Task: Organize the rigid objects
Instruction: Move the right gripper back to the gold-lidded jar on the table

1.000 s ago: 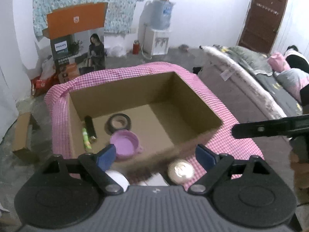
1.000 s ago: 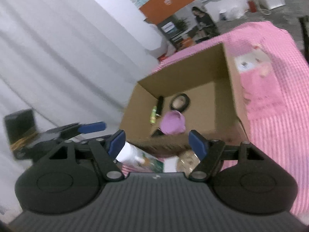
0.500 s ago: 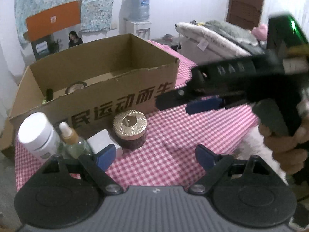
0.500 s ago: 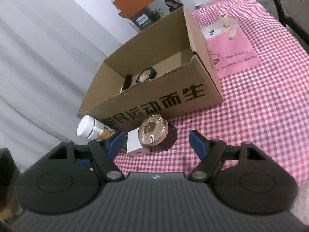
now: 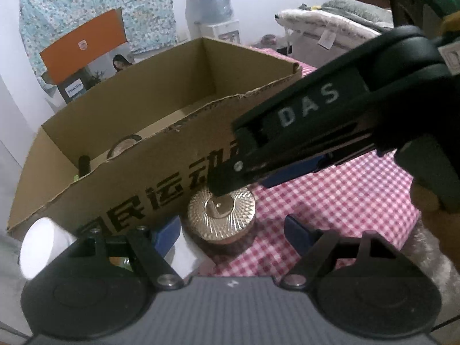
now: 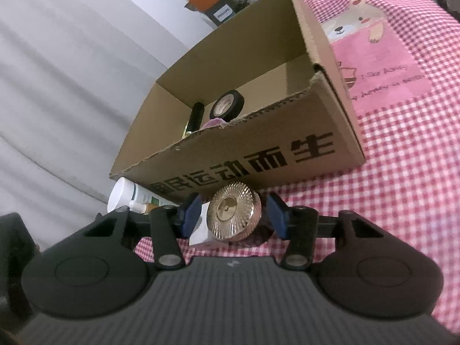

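A round jar with a ribbed gold lid [image 5: 221, 214] [image 6: 233, 214] stands on the pink checked cloth in front of an open cardboard box [image 5: 161, 132] [image 6: 287, 155]. My right gripper [image 6: 234, 215] is open, its blue pads on either side of the gold lid, not touching it. My left gripper [image 5: 231, 234] is open and empty, just short of the jar. The right gripper's black finger [image 5: 302, 138] crosses above the jar in the left wrist view. The box holds a black tape roll [image 6: 227, 106], a black tube [image 6: 195, 118] and a purple lid [image 6: 212, 123].
A white bottle [image 6: 126, 194] [image 5: 43, 247] and a small white box [image 6: 201, 234] stand left of the jar with a dropper bottle [image 6: 141, 207]. A pink bear print [image 6: 373, 57] lies on the cloth right of the box. A bed [image 5: 345, 26] is behind.
Both grippers dropped from above the box to table level and closed in on the gold-lidded jar. The right gripper's pads now straddle the lid.
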A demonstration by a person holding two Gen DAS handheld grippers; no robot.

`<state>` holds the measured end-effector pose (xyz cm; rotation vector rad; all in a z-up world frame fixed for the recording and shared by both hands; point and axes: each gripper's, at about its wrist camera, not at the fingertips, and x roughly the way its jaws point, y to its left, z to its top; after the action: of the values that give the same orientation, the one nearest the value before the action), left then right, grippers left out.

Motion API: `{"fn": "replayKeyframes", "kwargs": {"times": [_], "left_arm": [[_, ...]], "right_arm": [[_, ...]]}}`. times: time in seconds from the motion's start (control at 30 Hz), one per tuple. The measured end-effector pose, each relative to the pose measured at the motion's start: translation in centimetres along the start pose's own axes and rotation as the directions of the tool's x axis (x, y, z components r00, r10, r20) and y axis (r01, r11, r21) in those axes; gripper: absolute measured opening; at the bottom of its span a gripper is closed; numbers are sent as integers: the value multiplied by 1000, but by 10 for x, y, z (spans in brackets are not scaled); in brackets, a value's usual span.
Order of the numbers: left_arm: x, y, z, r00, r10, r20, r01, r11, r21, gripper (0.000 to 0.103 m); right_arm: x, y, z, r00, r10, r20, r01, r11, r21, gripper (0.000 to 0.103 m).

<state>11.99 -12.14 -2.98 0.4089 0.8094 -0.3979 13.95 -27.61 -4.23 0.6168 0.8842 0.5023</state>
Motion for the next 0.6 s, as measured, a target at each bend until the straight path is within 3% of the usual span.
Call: {"fn": "replayKeyframes", "kwargs": {"times": [0.33, 0.6], "left_arm": [[20, 7, 11, 998, -35, -45, 34, 999, -20, 82], [15, -1, 10, 994, -107, -34, 107, 994, -23, 82]], "right_arm": [[19, -9, 8, 998, 38, -49, -37, 999, 24, 49], [8, -23, -1, 998, 41, -51, -38, 997, 61, 51]]}}
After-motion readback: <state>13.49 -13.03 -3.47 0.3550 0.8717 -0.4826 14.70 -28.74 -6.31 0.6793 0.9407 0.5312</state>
